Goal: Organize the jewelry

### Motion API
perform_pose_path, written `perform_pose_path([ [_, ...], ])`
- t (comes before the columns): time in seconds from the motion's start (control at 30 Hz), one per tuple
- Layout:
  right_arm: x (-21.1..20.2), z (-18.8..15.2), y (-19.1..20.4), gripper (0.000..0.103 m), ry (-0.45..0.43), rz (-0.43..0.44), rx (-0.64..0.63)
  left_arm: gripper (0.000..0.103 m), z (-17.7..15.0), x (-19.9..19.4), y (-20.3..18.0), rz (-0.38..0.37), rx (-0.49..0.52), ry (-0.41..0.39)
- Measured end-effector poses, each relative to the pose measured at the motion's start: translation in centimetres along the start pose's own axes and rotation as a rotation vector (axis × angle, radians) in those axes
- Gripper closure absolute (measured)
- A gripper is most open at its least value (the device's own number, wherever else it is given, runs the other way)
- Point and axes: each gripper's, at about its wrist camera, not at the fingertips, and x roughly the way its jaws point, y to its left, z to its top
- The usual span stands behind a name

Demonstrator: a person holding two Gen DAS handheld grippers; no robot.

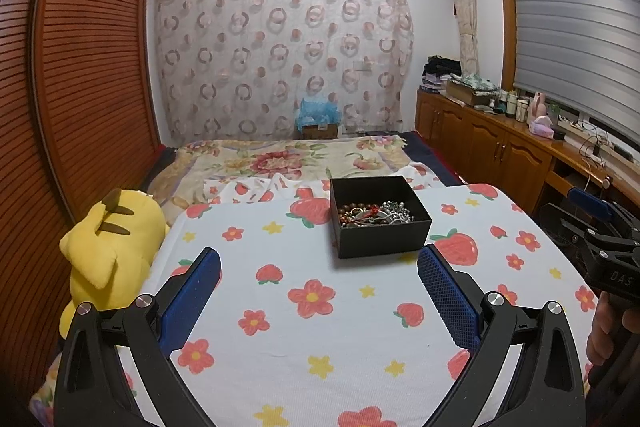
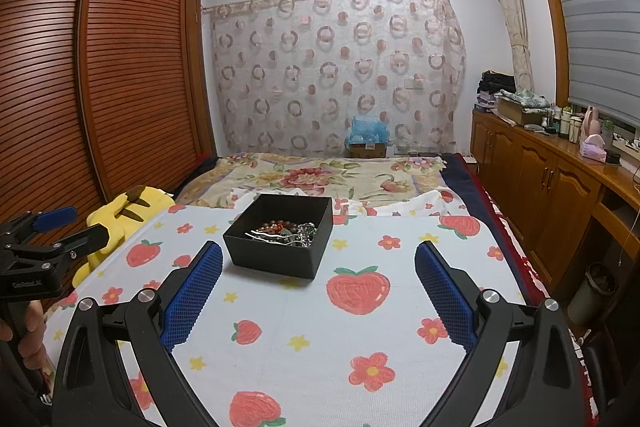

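Observation:
A black open box stands on a table covered with a strawberry-and-flower cloth. It holds tangled jewelry: brown and red beads and silver chains. The box also shows in the right wrist view, with the jewelry inside. My left gripper is open and empty, short of the box, which lies ahead and a little right. My right gripper is open and empty, just behind the box's right corner. Each gripper shows at the edge of the other's view: the right one and the left one.
A yellow plush toy lies at the table's left edge. A bed with a floral blanket is behind the table. A louvred wooden wardrobe stands left. Wooden cabinets with bottles and boxes run along the right.

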Motion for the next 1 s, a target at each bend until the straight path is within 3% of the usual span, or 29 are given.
perform_pose_path([
  [1.0,-0.04,0.01,-0.13,0.005,-0.002,0.0,0.002,0.008,-0.21,-0.01,-0.05,-0.001,0.0,-0.004],
])
